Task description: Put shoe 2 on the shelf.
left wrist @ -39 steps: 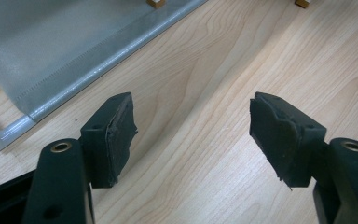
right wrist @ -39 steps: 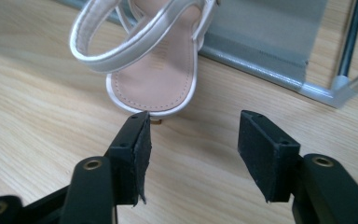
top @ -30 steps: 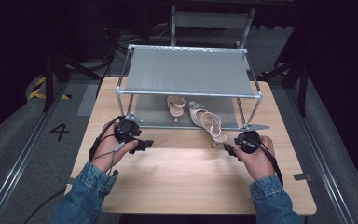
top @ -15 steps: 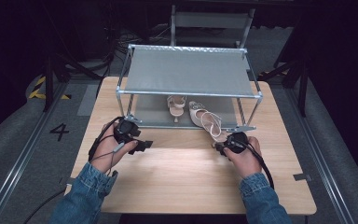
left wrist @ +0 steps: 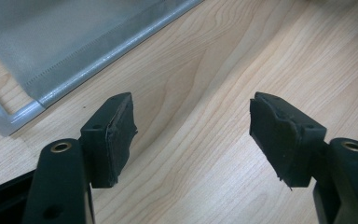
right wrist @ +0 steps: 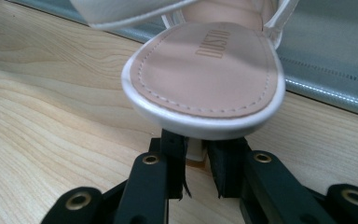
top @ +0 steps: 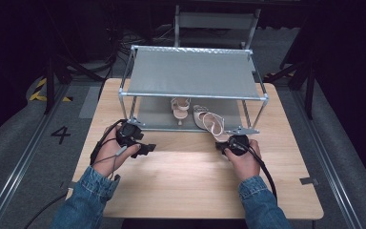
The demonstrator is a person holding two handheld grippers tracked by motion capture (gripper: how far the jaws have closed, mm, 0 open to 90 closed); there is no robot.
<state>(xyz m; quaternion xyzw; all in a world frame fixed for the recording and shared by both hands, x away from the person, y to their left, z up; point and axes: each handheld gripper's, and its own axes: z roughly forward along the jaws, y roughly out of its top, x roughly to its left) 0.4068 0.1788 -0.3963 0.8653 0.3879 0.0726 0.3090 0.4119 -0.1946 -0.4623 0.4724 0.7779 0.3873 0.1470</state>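
Observation:
Two pale pink sandals lie on the lower shelf of a grey rack [top: 193, 74]. One sandal [top: 180, 109] rests further in. The other sandal [top: 208, 121] pokes out over the front rail, and its insole [right wrist: 205, 70] looms above my right gripper's jaws. My right gripper [top: 225, 144] [right wrist: 196, 168] has just been closing and is shut on this sandal's thin heel [right wrist: 196, 151], which sits between the pads. My left gripper [top: 148, 148] [left wrist: 191, 135] hovers over bare wood in front of the rack's left corner, open with nothing between its jaws.
The rack's front rail [top: 190, 129] and corner posts [top: 122, 102] stand just beyond both hands. The wooden table [top: 186, 176] stretches towards the person. A lower-shelf corner [left wrist: 9, 116] lies left of my left gripper. Dark floor and cables surround the table.
My right hand has moved left and down to the protruding sandal, and its jaws have closed around the heel. The left hand has stayed put.

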